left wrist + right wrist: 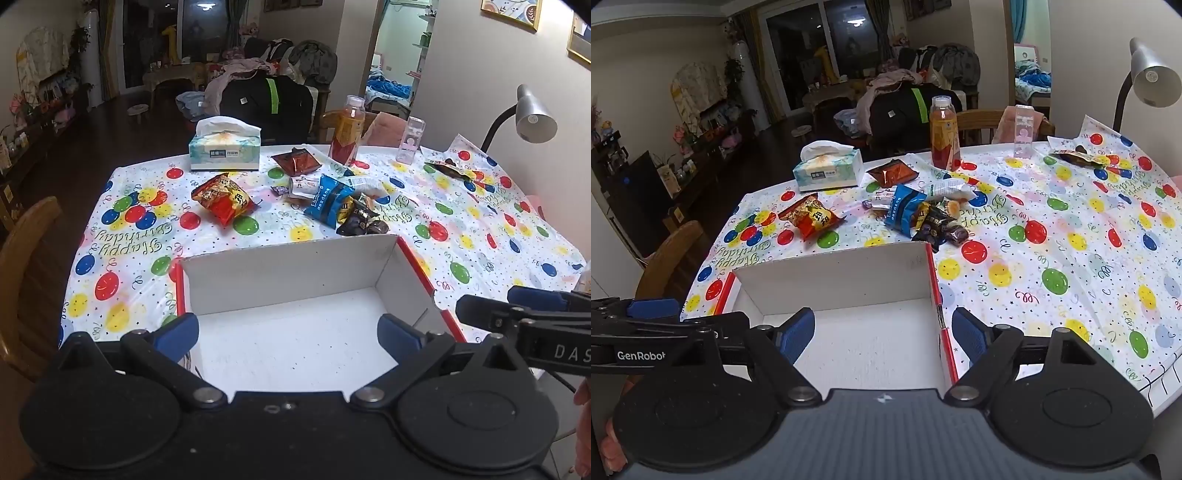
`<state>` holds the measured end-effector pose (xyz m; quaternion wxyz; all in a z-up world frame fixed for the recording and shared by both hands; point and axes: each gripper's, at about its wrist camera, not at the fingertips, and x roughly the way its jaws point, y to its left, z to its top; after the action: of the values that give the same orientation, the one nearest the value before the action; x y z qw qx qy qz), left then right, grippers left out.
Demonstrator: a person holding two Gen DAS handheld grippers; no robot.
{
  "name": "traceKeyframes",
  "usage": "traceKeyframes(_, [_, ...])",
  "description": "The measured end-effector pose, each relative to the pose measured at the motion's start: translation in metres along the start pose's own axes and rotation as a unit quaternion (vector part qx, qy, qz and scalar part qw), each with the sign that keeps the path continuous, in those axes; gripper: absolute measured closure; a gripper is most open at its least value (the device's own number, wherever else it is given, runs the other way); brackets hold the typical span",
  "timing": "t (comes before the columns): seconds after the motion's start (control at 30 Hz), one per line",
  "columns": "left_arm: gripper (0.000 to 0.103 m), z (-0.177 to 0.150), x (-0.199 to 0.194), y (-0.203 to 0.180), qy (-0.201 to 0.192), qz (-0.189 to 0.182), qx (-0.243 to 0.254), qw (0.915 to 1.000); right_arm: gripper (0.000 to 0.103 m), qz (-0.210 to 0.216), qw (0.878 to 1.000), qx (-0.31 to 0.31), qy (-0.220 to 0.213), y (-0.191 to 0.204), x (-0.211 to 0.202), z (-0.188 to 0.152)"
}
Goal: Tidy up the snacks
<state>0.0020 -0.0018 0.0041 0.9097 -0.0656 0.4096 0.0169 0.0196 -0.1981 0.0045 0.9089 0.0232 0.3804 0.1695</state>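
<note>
Both pairs of jaws stand wide apart and hold nothing: the left gripper (288, 334) hangs over the near end of the empty white box (295, 343), and the right gripper (882, 334) straddles that box's red-edged right wall, one blue pad inside and one outside. Nothing has gone into the box yet, so the step in hand looks to be the first pick. A sound way would be to lift clear of the box wall first, then come down on a single packet and pinch it by a flat sealed edge, not its puffed middle. From the box, the red-and-yellow snack bag (224, 199) lies alone at about eleven o'clock, well apart from the rest, and seems the easiest start. At about one o'clock a blue packet (328, 201) overlaps dark wrapped sweets (360, 221) and a white pouch (303, 186), so a grab there may catch two at once. Farther out stand a tissue box (223, 149), an orange bottle (347, 131), a clear bottle (410, 140) and a desk lamp (532, 114); the bottles could tip if brushed. The loose balloon-print cloth on the tabletop (480, 240) may drag.
</note>
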Motion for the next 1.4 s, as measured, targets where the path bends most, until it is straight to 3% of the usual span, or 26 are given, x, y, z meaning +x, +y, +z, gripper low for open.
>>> traceKeyframes(0.4, [0.0,-0.004,-0.006,0.002,-0.016,0.009,0.01,0.9998,0.021,0.001,1.0,-0.005,0.004,0.006,-0.001,0.001])
traceKeyframes(0.7, [0.0,0.014,-0.013,-0.001,-0.034,0.019,0.031,0.9988,0.021,-0.011,0.999,-0.023,-0.025,0.015,-0.008,0.018])
traceKeyframes(1.4, [0.0,0.019,-0.027,0.006,-0.047,0.038,0.011,0.9981,0.021,-0.024,0.999,-0.016,-0.038,0.028,-0.014,0.02])
